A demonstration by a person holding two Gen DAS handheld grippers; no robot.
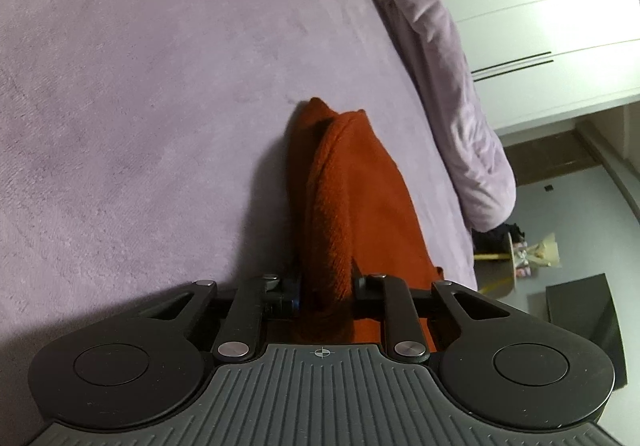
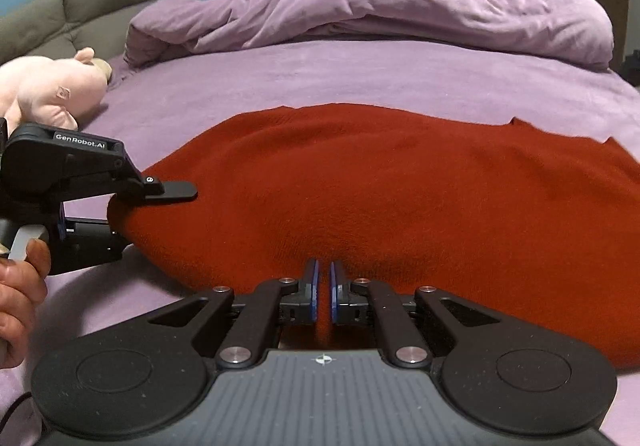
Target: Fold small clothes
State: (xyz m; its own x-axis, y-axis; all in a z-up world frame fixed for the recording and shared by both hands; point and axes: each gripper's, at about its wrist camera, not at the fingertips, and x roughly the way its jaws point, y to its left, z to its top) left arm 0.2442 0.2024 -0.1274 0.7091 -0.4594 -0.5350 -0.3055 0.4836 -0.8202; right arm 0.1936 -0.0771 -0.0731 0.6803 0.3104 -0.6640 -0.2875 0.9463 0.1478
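From the left wrist, we see our left gripper (image 1: 326, 286) clamped on a bunched edge of the red garment (image 1: 352, 197), which trails away over the purple bed (image 1: 140, 105). If we lift fast, the thick knit could slide out of that bite.

From the right wrist, the garment (image 2: 380, 185) lies spread on the bed (image 2: 360, 77), and our right gripper (image 2: 323, 286) is pressed together on its near hem. That pinch looks thin; uneven pulling could skew the fold.
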